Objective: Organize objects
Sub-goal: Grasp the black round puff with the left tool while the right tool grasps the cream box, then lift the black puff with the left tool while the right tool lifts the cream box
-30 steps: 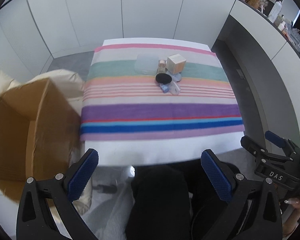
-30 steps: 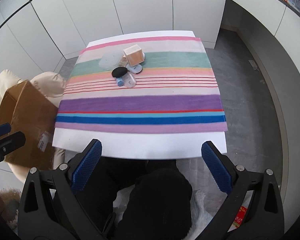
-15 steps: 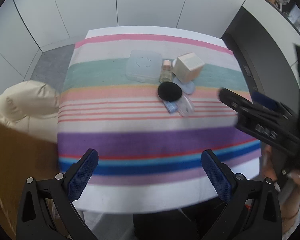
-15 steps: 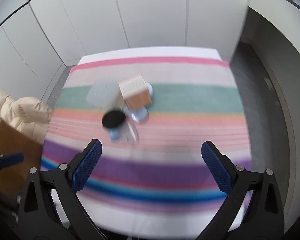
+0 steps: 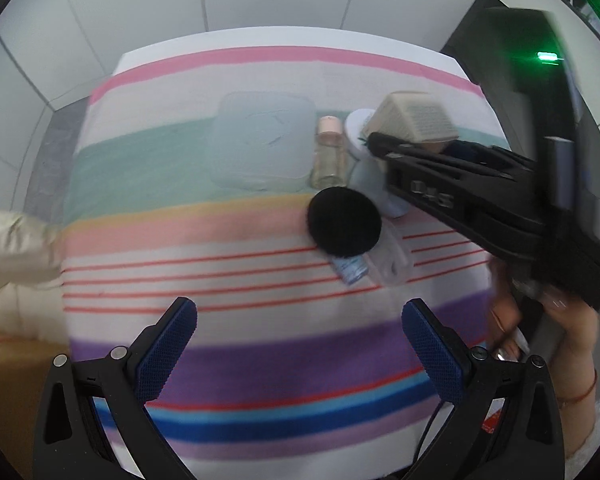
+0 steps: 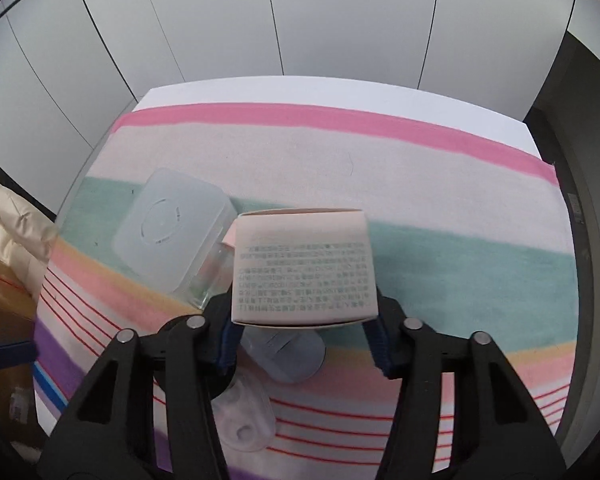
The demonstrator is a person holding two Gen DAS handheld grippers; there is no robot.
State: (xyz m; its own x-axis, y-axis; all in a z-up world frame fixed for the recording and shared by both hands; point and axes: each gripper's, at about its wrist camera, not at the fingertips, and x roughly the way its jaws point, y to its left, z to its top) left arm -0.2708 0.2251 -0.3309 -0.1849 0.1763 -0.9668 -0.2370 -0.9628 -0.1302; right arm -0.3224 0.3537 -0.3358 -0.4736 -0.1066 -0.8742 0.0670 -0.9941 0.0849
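We hold the right gripper (image 6: 302, 342) around the small cardboard box (image 6: 304, 268), one blue pad at each side of it; the pads look touching the side faces, but we cannot tell if they press already or only frame it. The box stands on the striped cloth (image 6: 440, 184), at the green band, just beside the clear plastic case (image 6: 172, 228) and in front of a small glass bottle (image 5: 329, 152). Under and before it lie a round pale lid (image 6: 290, 354), a black round puff (image 5: 344, 222) and a clear blister piece (image 6: 246, 420). We judge the box is light and rather thin-walled, so it can dent if we squeeze too strong; the printed paper face is smooth and may slip. The best hold seems low on the two opposite side walls, near the bottom edges where the card is stiffest. Our left gripper (image 5: 300, 344) hangs over the purple stripe with its jaws wide apart, holding nothing, well apart from the cluster.
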